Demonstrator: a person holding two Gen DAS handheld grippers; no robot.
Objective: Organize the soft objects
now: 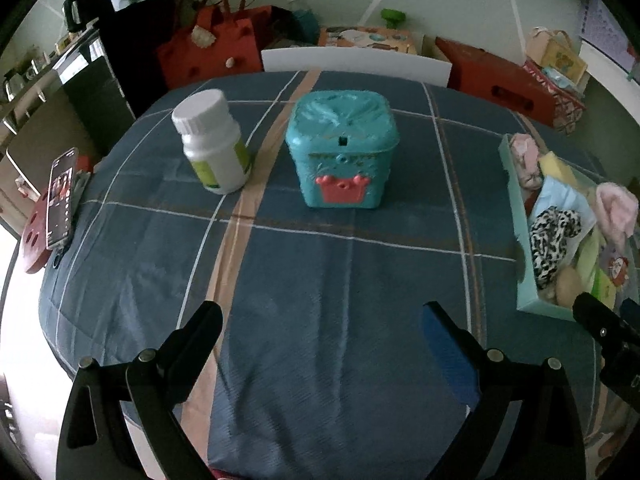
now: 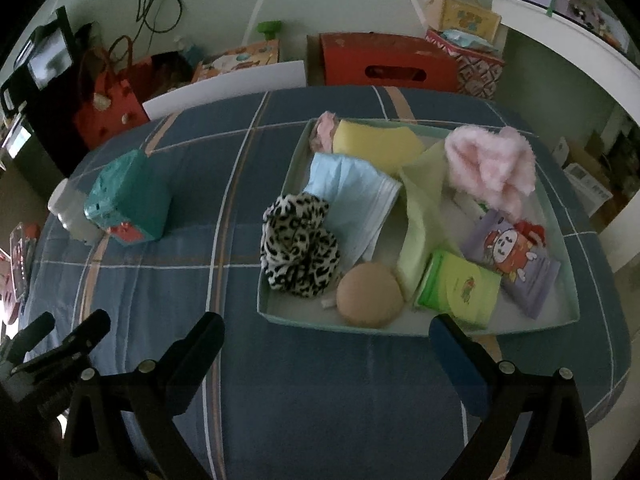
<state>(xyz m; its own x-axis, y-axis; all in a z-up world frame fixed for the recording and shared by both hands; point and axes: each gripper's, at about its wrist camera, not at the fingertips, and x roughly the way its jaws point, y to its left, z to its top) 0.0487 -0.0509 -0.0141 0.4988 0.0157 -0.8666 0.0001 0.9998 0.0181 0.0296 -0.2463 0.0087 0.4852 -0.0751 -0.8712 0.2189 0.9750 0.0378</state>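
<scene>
Both grippers are held low over the plaid tablecloth (image 1: 320, 280), nothing gripped. The left gripper (image 1: 322, 320) is spread wide and empty, aimed at the teal lidded box (image 1: 342, 148), with the white pill bottle (image 1: 212, 148) just to its left. The right gripper (image 2: 326, 330) is also spread wide and empty, facing the near wall of the shallow tray (image 2: 280, 314).

All soft items are seen inside the tray: leopard scrunchie (image 2: 300, 248) at the near left corner, round beige puff (image 2: 370, 294) beside it, blue folded cloth (image 2: 352, 196), yellow sponge (image 2: 376, 144), pink fluffy piece (image 2: 490, 164) at the far right, green tissue pack (image 2: 460, 290), purple cartoon pack (image 2: 512, 260).

Risks, as judged:
- the scrunchie overhangs the tray wall, so the rim could be caught with it and the light tray dragged or tipped
- the puff could be squeezed out of the fingers if pinched off-centre
- neighbouring cloth could be lifted along with a grasped item
- the bottle could be knocked over if the left gripper swings toward the box
- the phone (image 1: 60, 196) at the table edge could be pushed off
</scene>
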